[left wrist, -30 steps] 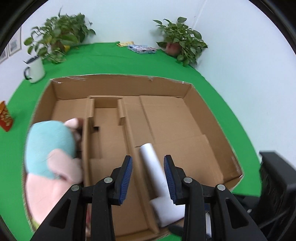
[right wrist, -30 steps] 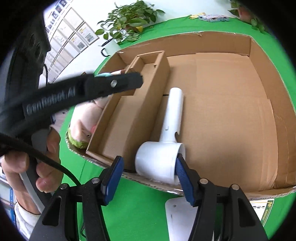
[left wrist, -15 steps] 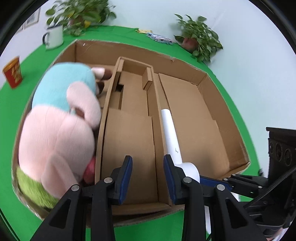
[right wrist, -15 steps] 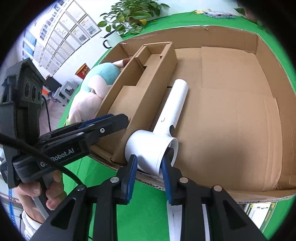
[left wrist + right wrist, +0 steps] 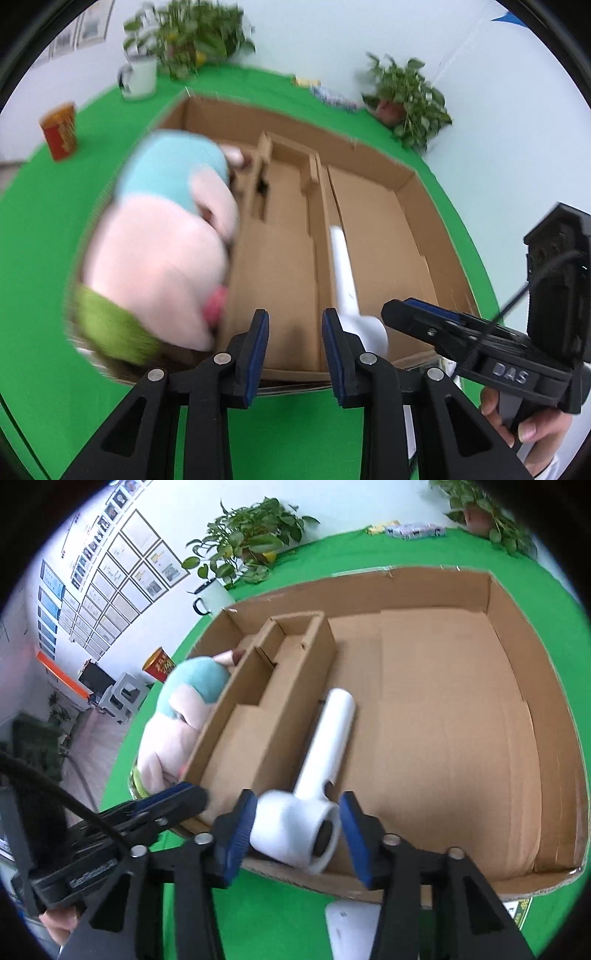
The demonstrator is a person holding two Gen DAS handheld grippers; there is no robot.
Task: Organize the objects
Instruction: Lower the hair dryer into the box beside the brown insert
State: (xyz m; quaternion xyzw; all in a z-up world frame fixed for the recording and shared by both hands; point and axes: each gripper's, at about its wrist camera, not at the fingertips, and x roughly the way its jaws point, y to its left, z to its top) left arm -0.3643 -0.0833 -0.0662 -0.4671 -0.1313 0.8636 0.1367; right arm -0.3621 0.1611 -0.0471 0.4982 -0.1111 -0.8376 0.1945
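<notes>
"DAS" shows in raised letters on the right gripper [image 5: 402, 317] body in the left wrist view; lettering on the left gripper [image 5: 199, 797] body is too blurred to read

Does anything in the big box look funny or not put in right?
Yes. The plush toy bulges above the cardboard box wall, too big for its left slot. The white hair dryer has its head propped on the box's front edge, not lying flat inside.
</notes>
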